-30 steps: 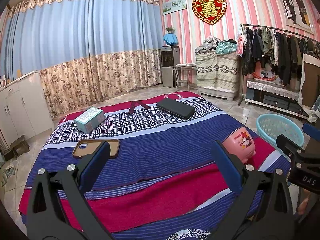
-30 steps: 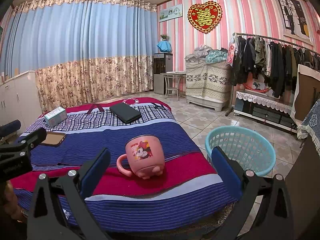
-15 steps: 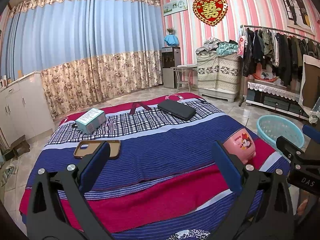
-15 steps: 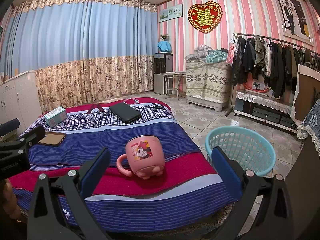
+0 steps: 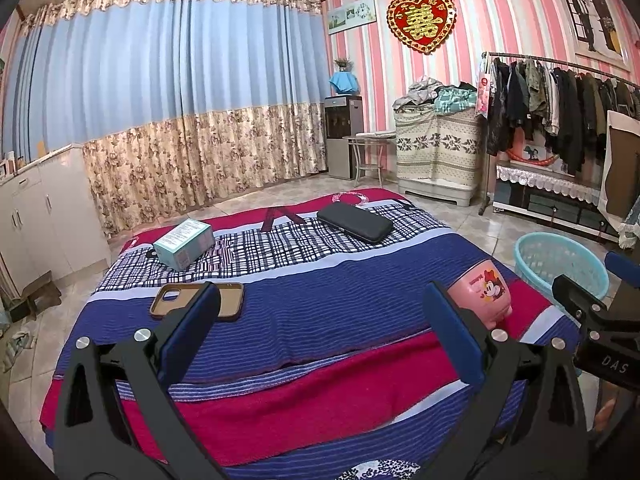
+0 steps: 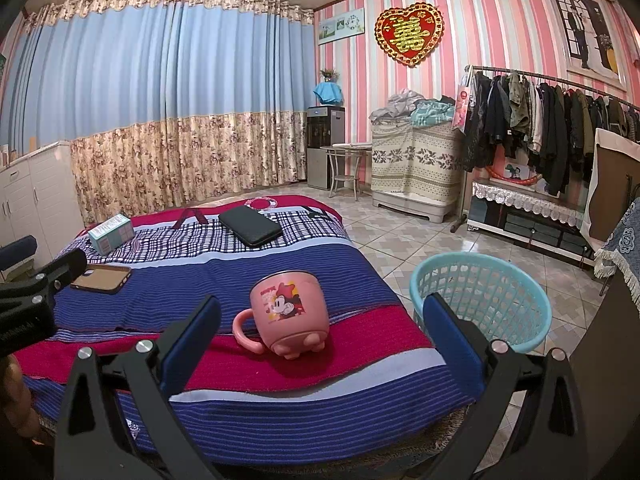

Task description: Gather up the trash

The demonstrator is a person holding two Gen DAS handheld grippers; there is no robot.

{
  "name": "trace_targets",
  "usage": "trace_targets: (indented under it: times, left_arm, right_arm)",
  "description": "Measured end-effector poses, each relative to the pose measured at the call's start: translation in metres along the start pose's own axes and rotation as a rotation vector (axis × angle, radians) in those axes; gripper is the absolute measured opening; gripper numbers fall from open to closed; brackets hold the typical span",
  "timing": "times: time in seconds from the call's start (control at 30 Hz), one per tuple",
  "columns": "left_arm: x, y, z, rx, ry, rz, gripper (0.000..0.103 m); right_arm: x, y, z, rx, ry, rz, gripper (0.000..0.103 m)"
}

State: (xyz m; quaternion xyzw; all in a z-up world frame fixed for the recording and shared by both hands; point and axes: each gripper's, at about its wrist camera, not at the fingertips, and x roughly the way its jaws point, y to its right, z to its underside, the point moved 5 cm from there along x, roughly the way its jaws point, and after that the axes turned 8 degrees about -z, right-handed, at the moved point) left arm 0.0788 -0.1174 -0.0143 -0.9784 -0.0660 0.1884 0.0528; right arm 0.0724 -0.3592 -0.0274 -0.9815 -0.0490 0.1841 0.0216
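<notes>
A low table under a striped blue and red cloth [image 5: 320,308] holds a pink cartoon mug [image 6: 289,312], a teal box [image 5: 185,243], a brown phone case [image 5: 200,300] and a black flat case [image 5: 354,222]. A light-blue mesh basket [image 6: 480,300] stands on the floor to the right of the table. My left gripper [image 5: 324,340] is open and empty above the near part of the cloth. My right gripper [image 6: 322,344] is open and empty, with the mug just beyond and between its fingers. The mug [image 5: 484,300] also shows in the left wrist view.
White cabinets [image 5: 36,216] stand at the left. A clothes rack [image 5: 560,96], a covered stack [image 5: 436,144] and a water dispenser [image 5: 344,136] line the far right wall. Tiled floor [image 6: 420,240] lies between table and rack.
Both views have shifted only slightly. Both grippers stay open and nothing on the table has moved.
</notes>
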Motion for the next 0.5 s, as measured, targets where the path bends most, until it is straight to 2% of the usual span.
trace_targets:
  times: [0.5]
  left_arm:
    - [-0.0025,0.0024,-0.0030,0.015,0.024,-0.002,0.098]
  right_arm:
    - [0.0003,0.0020,-0.0002,0.004,0.003,0.002,0.099]
